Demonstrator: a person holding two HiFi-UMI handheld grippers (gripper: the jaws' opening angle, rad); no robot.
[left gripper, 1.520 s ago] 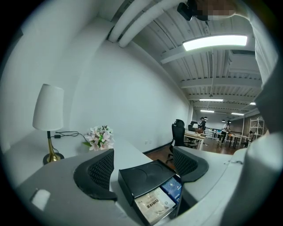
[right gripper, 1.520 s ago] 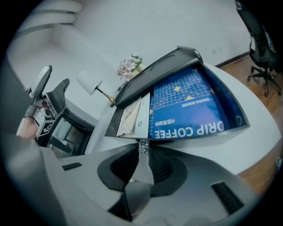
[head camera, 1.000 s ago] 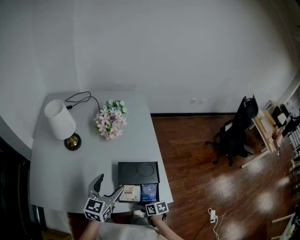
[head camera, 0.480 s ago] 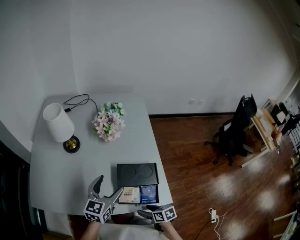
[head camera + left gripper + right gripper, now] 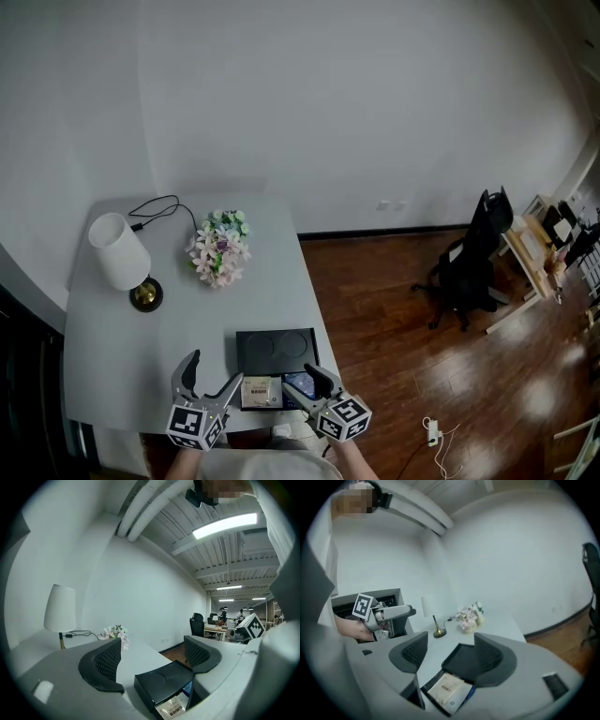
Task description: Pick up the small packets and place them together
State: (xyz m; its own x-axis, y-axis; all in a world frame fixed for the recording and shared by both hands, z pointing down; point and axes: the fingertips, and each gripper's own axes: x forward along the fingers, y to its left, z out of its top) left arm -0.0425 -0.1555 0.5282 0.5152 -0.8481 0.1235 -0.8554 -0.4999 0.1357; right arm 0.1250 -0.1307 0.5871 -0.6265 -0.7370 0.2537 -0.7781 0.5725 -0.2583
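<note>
Two small packets lie side by side in the near part of a black tray (image 5: pixel 276 349): a cream one (image 5: pixel 261 392) and a blue one (image 5: pixel 299 382). My right gripper (image 5: pixel 305 385) hovers over the blue packet at the table's front edge, open, with nothing between its pads. In the right gripper view the cream packet (image 5: pixel 447 688) lies just below the right gripper (image 5: pixel 450 656), with the blue packet (image 5: pixel 469 693) peeking out beside it. My left gripper (image 5: pixel 212 375) hangs left of the tray, open and holding nothing. In the left gripper view the left gripper (image 5: pixel 150 660) looks past the tray (image 5: pixel 164 686) and the cream packet (image 5: pixel 171 709).
A white lamp (image 5: pixel 121 259) with a brass foot and a black cable stands at the grey table's (image 5: pixel 131 356) back left. A bunch of artificial flowers (image 5: pixel 220 248) lies behind the tray. The wooden floor (image 5: pixel 422 356) and an office chair (image 5: pixel 469 267) are to the right.
My right gripper has swung out to the right and come forward over the packets, and its jaws now stand apart. The left gripper has barely moved. The packets stay in the tray.
</note>
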